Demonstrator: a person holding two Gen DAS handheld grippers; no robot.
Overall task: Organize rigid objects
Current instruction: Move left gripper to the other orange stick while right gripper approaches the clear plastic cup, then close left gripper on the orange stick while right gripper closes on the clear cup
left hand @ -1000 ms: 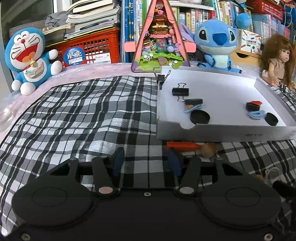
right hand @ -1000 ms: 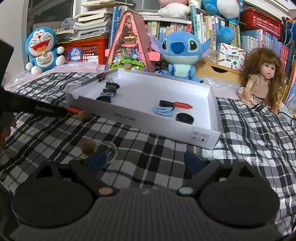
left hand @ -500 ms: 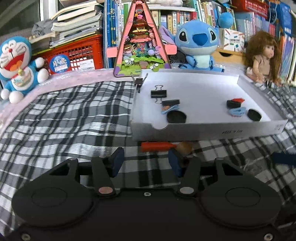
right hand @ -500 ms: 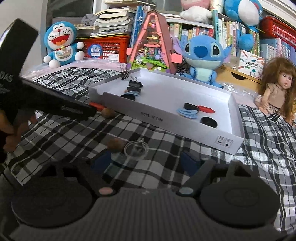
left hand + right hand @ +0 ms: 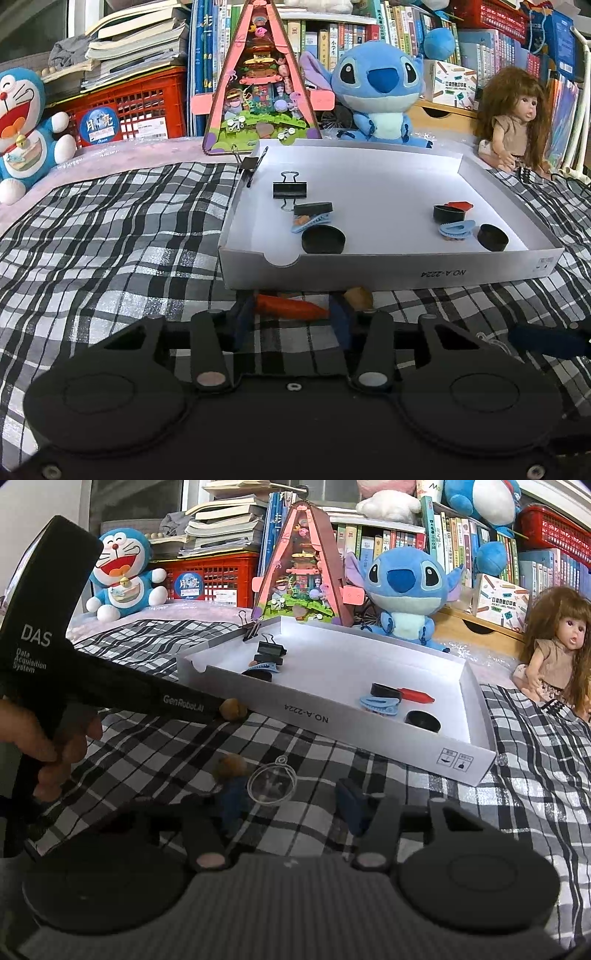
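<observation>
Left wrist view: my left gripper sits low on the plaid cloth, just in front of the white box. Jaws are open w/ the orange marker lying between them, pads not clearly touching it. A brown nut sits right against the box's front wall. Inside the box: binder clip, black caps, blue hair clips.

Right wrist view: my right gripper has jaws open, holding nothing. A clear plastic ornament lies on the cloth between them, w/ a second brown nut by the left pad, both in front of the box.
</observation>
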